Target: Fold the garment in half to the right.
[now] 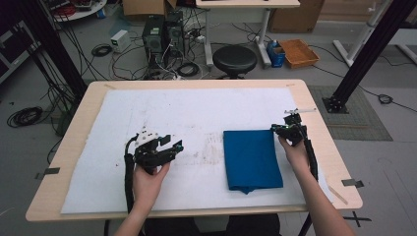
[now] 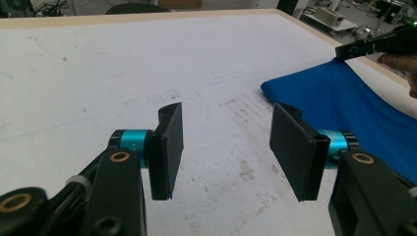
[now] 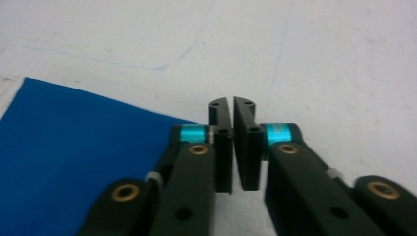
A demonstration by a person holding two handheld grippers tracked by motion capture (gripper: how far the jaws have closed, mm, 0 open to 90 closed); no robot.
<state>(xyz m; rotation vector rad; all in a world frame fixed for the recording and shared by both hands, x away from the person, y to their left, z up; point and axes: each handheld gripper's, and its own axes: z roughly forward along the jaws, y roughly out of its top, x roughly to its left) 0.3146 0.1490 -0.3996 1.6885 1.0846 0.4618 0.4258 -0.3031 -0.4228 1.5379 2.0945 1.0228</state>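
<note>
Left gripper point(image 1: 173, 146) sits low over the white mat point(image 1: 147, 113) on the table's point(image 1: 69, 147) left half, jaws spread wide with nothing between them; in the left gripper view the bare, stained mat shows through the gap. To its right, well apart from it, a folded blue cloth point(image 1: 252, 160) lies flat on the mat, right of centre, long side running toward the person. Right gripper point(image 1: 276, 129) is at the cloth's far right corner, just beside or maybe touching the edge; hard to tell from above. In the right gripper view its jaws are nearly together with a thin slit, nothing pinched, cloth point(image 3: 74, 162) off to their left side.
</note>
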